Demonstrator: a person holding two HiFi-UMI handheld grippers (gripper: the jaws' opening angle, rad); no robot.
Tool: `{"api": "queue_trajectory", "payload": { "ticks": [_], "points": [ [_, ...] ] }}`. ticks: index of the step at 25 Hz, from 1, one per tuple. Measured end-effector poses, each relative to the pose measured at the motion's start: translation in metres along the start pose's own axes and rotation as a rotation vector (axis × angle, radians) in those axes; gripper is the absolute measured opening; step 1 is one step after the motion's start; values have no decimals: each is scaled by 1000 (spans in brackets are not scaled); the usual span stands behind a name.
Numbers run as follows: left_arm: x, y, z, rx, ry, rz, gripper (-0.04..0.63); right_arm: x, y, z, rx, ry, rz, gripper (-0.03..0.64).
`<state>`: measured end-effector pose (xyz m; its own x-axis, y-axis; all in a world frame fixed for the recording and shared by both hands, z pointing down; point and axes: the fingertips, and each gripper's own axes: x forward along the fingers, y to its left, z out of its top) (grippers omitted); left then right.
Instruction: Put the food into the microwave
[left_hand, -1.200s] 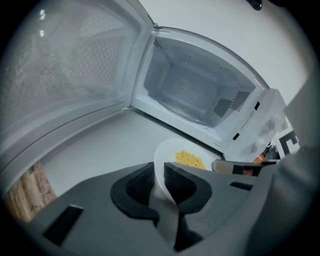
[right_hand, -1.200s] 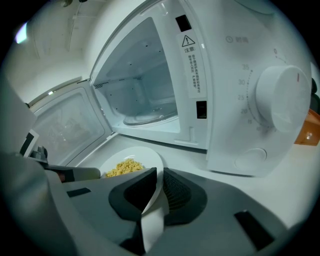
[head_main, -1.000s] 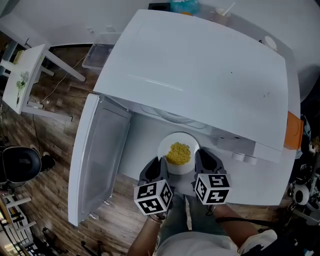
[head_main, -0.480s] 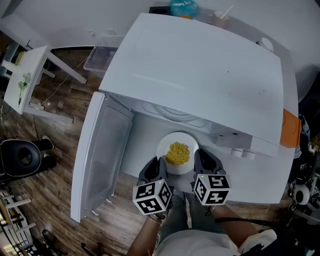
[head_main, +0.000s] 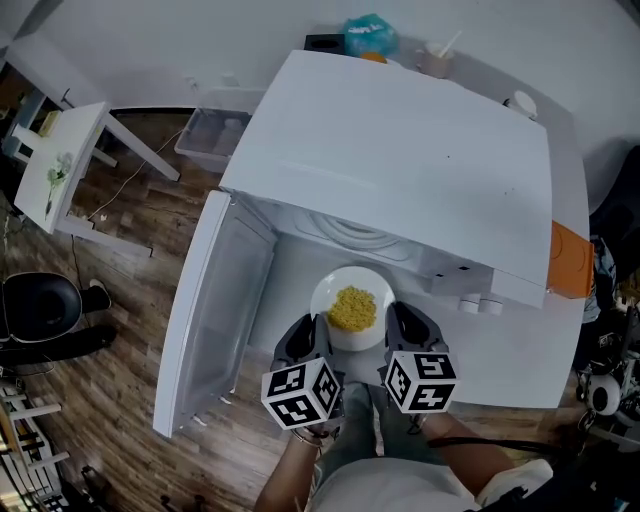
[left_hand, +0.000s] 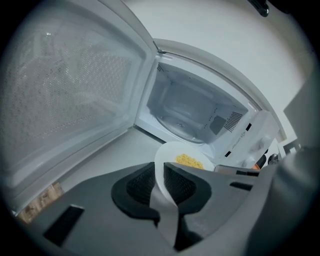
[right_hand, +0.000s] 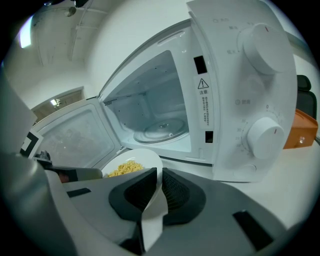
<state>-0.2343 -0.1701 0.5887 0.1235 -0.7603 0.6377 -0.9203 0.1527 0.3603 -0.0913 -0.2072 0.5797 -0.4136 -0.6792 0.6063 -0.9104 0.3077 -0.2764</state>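
Observation:
A white plate (head_main: 345, 290) with a heap of yellow food (head_main: 353, 307) hangs just in front of the open white microwave (head_main: 400, 160). My left gripper (head_main: 318, 338) is shut on the plate's left rim (left_hand: 159, 170). On the opposite rim (right_hand: 155, 187) my right gripper (head_main: 392, 330) is shut too. The food (left_hand: 189, 160) shows past the left jaws, and the same food (right_hand: 124, 169) past the right jaws. Inside the cavity lies the glass turntable (right_hand: 159, 129). The microwave door (head_main: 215, 315) stands swung open to the left.
Two control knobs (right_hand: 262, 135) sit on the microwave's right panel. An orange object (head_main: 568, 262) lies on the white counter (head_main: 530, 360) to the right. A white side table (head_main: 60, 165) and a black chair (head_main: 35, 310) stand on the wooden floor at left.
The plate stays gripped by both grippers and has edged slightly toward the microwave opening; the view has shifted a little, with the door appearing further right.

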Motion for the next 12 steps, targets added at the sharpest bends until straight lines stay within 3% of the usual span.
{"api": "queue_trajectory", "payload": {
  "ticks": [12],
  "points": [
    [-6,-1,30,7,-39,-17,57,-5,12,24,14,-47,-14,41]
  ]
}}
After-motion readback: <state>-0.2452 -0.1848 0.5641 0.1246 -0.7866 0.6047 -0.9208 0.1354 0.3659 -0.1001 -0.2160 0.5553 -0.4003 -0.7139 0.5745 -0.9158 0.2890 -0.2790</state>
